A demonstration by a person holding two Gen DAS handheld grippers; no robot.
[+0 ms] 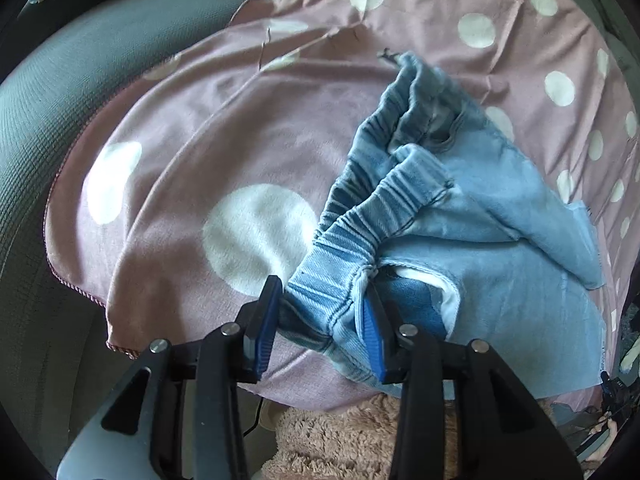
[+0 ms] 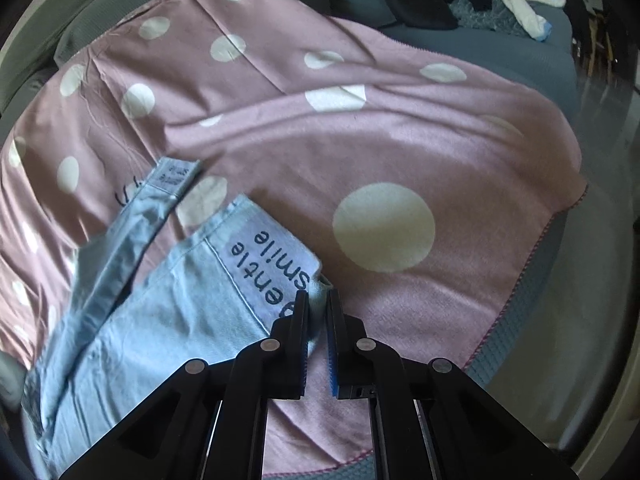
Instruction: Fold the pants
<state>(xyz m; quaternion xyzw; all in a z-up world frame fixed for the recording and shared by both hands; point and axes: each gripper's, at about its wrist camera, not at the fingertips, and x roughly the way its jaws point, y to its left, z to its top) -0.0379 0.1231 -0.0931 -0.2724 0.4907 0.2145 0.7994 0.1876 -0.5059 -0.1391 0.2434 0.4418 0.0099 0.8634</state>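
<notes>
Sofa (image 1: 36,128) under a pink dotted blanket (image 1: 192,128) — bare cloth runs from 9 to 12 o'clock, its corded edge at 8. Pants (image 1: 492,216) lie crumpled at 3. Left hand-held gripper (image 1: 320,312) clamps the waistband; right hand-held gripper (image 2: 318,312) pinches a hem corner — label (image 2: 268,264) beside it.

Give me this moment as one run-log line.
left gripper: shut on pants waistband | right gripper: shut on pants edge by label | pants: bunched, unfolded, on dotted blanket
</notes>
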